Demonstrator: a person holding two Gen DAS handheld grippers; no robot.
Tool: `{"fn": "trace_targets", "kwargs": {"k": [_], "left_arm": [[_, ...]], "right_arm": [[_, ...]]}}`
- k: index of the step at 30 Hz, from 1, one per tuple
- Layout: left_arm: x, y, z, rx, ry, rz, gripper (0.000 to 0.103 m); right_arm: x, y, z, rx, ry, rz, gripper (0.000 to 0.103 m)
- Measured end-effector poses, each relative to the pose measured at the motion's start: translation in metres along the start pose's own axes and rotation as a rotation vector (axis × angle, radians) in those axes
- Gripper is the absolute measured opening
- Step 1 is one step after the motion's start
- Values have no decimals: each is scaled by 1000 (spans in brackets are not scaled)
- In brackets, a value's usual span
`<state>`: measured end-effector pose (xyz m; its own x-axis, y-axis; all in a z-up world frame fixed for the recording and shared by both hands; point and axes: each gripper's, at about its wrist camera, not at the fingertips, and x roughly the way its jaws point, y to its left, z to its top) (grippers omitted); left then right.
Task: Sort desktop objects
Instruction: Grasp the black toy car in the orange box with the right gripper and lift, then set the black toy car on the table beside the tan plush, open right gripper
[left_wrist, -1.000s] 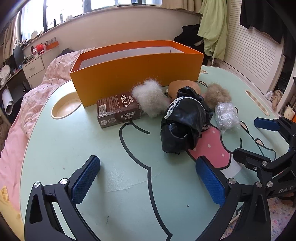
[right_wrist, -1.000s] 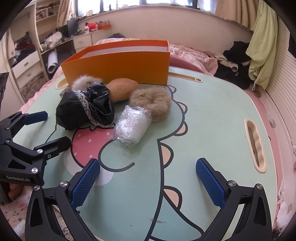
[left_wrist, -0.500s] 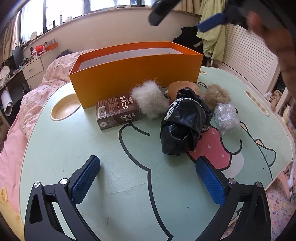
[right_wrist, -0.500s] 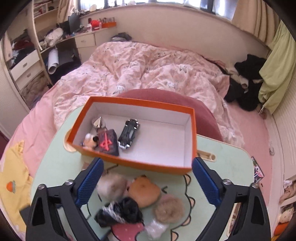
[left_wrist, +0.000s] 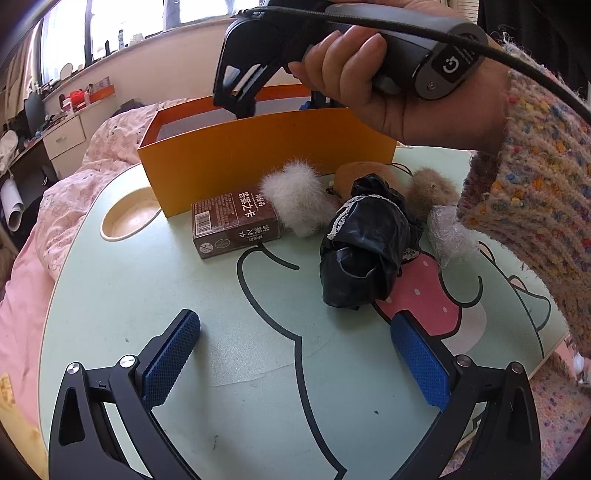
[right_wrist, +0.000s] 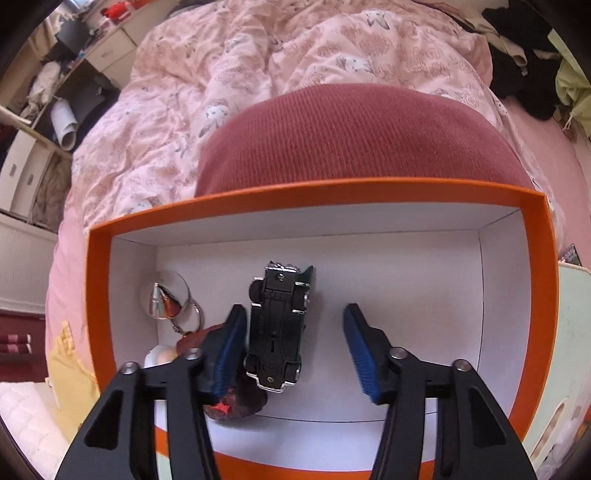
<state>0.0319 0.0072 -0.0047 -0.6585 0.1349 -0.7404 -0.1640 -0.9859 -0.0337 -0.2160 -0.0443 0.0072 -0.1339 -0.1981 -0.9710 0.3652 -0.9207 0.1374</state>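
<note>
My right gripper (right_wrist: 293, 311) points down into the orange box (right_wrist: 535, 295). Its jaws are closing around a black toy car (right_wrist: 277, 328) that lies upside down on the box floor. The left pad sits close beside the car; the right pad stands well clear of it. In the left wrist view a hand (left_wrist: 369, 81) holds that gripper above the orange box (left_wrist: 258, 147), and the box wall hides its fingertips. My left gripper (left_wrist: 295, 319) hovers open over the green table (left_wrist: 221, 387), with nothing between its fingers.
In front of the box lie a brown card pack (left_wrist: 234, 221), a white fluffy puff (left_wrist: 291, 195), a black lace-trimmed bundle (left_wrist: 365, 251), a tan puff (left_wrist: 430, 188) and clear plastic wrap (left_wrist: 448, 232). A round mirror keyring (right_wrist: 164, 295) and a dark red item (right_wrist: 236, 402) share the box.
My right gripper swung from low over the table to above the box, tipped downward, and its jaws narrowed around the toy car. The left gripper has not moved.
</note>
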Motion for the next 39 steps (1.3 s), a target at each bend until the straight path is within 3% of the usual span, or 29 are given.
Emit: {"fn": "trace_targets", "kwargs": {"k": [2,6,11,15,18,24,30,34,39], "left_arm": [[0,0,0,0,-1,0,103],[0,0,0,1,-1,-1,103],[0,0,0,1,-2,-1,103],[0,0,0,1,-1,-1,103],[0,0,0,1,-1,0,103],[0,0,0,1,-1,0,103],[0,-1,0,2,-1,-1,103],[0,-1,1,1,-1,-1,103],[0,-1,1,1,-1,-1,103]], "right_arm": [[0,0,-1,-1,11,-10,26],[-6,-9,-5,11,17,31,26],[-50,-21,-20,9,-68,96,26],[-105,-33,-51,-10,-172,141,26],[-129,-42,-84,-28,-222,117,26],[-98,-71,-121,17,-177,41,26],[-57,-94,-127,91,-120,81,26],[-77,-97,-135,98,-213,102,44],[-111,-91,-167,20,-375,-37,62]]}}
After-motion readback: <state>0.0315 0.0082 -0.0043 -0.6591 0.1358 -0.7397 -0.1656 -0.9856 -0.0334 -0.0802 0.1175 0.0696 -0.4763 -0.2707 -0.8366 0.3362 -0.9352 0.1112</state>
